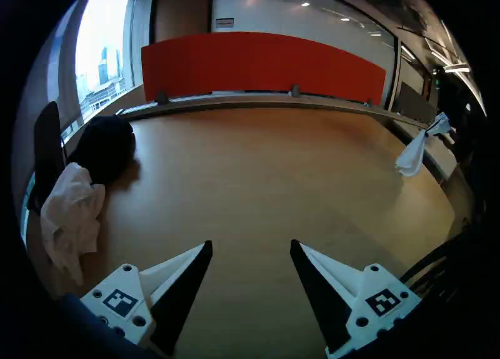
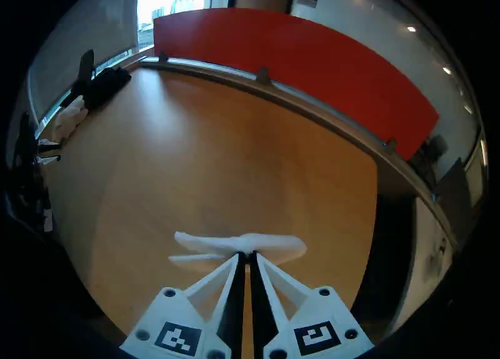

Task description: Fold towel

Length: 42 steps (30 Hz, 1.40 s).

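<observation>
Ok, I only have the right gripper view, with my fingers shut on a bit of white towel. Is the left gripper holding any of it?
Observer: No. The left gripper is open, with bare wooden table between its fingers.
Operator: How does the towel hang on my side?
Observer: The left gripper view shows the towel drooping in a narrow bunch below the right gripper, not spread out.
Operator: Is the left one close enough to take a corner?
Observer: Probably not yet. The towel sits far off at the right edge of its view, with open table between.
</observation>
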Each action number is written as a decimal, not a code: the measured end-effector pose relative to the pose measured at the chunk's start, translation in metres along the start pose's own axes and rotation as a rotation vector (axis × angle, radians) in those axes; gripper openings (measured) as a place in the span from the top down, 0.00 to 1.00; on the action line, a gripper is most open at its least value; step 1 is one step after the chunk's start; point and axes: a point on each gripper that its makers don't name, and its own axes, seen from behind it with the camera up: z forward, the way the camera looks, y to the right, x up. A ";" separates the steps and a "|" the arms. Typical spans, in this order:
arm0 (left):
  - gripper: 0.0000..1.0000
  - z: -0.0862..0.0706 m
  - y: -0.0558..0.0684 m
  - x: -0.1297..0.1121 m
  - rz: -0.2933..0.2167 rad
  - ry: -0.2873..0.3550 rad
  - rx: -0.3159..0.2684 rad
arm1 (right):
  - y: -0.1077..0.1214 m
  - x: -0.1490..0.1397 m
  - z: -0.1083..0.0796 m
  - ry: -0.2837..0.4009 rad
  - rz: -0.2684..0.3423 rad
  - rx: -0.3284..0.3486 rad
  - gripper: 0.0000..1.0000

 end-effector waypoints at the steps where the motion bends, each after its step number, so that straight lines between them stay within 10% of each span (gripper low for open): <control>1: 0.08 0.000 0.000 0.000 0.000 0.000 0.000 | 0.001 -0.007 0.000 -0.008 0.005 -0.001 0.95; 42: 0.08 -0.007 -0.003 -0.007 0.035 -0.025 0.021 | 0.012 -0.196 0.038 -0.341 0.205 -0.096 0.93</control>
